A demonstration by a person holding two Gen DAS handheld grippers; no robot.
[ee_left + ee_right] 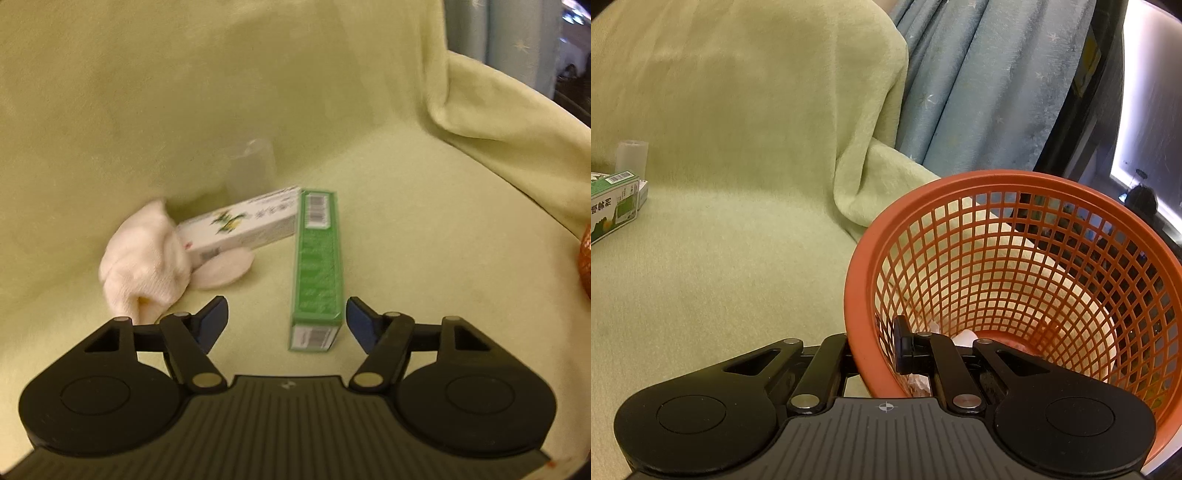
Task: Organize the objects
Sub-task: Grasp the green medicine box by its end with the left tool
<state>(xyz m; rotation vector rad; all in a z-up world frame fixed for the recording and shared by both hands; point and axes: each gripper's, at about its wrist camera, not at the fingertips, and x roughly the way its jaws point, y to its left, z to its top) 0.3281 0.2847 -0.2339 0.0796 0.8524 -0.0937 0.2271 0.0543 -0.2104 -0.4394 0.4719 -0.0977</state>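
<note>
Green box lies on the blanket, its near end between the left gripper's spread fingers, untouched. Off-centre (hugging the right pad), so closing could skew it into the white box. Right gripper is clamped on the orange basket rim.

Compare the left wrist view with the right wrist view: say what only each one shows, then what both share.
Only the left wrist view: the open left gripper near the end of the green box, a white sock, a round cotton pad.

Only the right wrist view: the right gripper shut on the rim of the orange mesh basket, and blue curtains.

Both: the green box, a white box, a clear cup and the yellow-green blanket.
</note>
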